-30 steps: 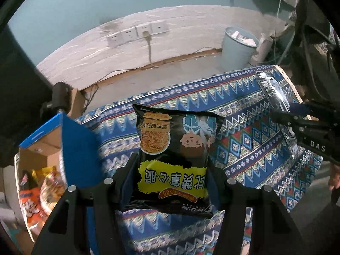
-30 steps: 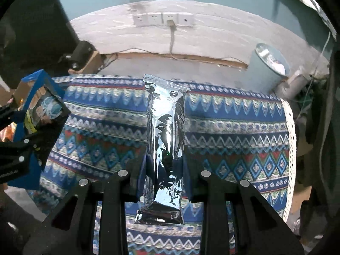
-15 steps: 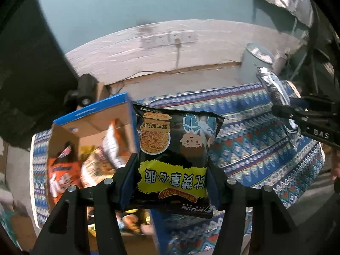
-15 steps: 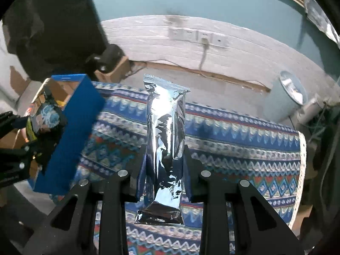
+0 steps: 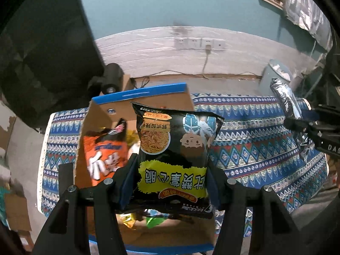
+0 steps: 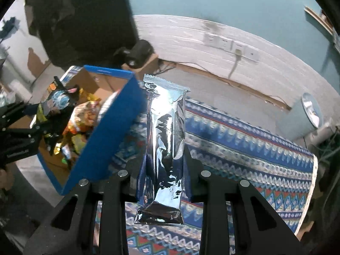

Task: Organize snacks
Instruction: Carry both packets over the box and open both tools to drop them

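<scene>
My left gripper [image 5: 170, 170] has its fingers clamped on a black snack bag [image 5: 175, 155], one finger on each side edge. The bag stands with its long axis pointing away from me, and its print is upside down in my view. I see a photo of noodles on a plate, a cartoon face, and a jagged yellow band with large black Chinese characters that I cannot read well inverted. The material is a glossy, puffy film.

The black bag hangs above the open blue box [image 5: 148, 92], which has brown cardboard inside walls. In the box stands an orange bag [image 5: 104, 155] with big white characters, and other crumpled wrappers lie at the bottom.

My right gripper [image 6: 162, 170] has its fingers pressed together on a silver packet [image 6: 165, 140]. It is a long, narrow foil pouch, shiny and wrinkled, with a crimped seal at the far end. Its long axis also points away from me. I find no writing on it. It is held over the table [image 6: 244, 148], just beside the blue wall of the box.

The table wears a woven cloth with blue, red and white zigzag and diamond patterns.
</scene>
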Action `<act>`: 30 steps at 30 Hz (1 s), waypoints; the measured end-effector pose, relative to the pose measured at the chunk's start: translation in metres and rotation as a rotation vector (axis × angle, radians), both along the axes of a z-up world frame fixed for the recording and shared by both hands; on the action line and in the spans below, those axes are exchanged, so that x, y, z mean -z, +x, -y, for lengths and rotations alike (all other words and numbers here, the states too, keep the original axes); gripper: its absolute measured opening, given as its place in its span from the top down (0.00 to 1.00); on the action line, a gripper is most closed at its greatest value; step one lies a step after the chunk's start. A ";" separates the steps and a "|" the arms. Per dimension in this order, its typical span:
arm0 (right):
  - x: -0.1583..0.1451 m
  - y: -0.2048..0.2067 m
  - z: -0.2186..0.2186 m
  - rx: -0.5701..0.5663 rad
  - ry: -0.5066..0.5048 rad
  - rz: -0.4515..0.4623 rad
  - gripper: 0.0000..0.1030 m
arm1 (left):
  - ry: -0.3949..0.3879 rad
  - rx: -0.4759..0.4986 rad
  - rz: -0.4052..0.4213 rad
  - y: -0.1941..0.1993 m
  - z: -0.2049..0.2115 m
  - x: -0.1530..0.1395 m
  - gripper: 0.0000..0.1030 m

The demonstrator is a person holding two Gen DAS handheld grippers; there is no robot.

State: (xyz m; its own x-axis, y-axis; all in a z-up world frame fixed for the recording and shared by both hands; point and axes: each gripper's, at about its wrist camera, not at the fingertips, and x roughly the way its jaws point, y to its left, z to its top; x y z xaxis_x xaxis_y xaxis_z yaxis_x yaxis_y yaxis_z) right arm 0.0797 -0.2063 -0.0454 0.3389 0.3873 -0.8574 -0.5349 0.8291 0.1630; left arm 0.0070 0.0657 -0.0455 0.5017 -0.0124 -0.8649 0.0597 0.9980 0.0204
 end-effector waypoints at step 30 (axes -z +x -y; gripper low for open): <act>0.003 0.003 -0.172 -0.184 0.065 -0.100 0.67 | -0.039 -0.163 -0.014 -0.023 -0.087 0.015 0.39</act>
